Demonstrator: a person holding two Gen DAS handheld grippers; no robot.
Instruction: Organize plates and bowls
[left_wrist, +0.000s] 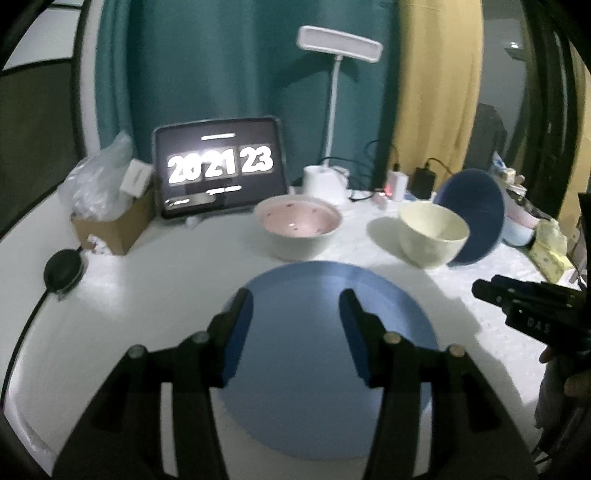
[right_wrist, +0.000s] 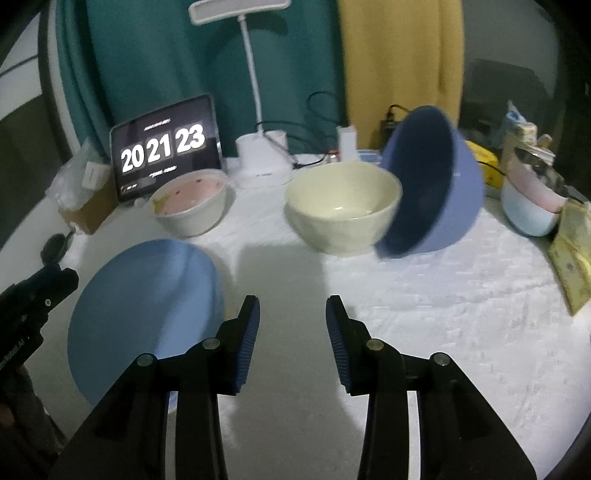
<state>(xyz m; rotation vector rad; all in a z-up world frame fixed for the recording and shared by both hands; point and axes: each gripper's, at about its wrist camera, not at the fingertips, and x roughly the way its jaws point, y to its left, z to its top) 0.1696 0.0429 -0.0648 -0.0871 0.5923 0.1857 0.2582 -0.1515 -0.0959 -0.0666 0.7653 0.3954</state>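
Left gripper (left_wrist: 295, 299) and right gripper (right_wrist: 292, 306) both hover level, jaws spread wide, holding nothing

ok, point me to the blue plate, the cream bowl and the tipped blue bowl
blue plate (left_wrist: 303, 314): left wrist view, flat centre.
cream bowl (right_wrist: 343, 229): right wrist view, outer wall.
tipped blue bowl (right_wrist: 421, 177): right wrist view, inside surface.

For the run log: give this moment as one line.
left gripper: open over flat blue round plate | right gripper: open, empty | dark blue bowl: tipped against cream bowl
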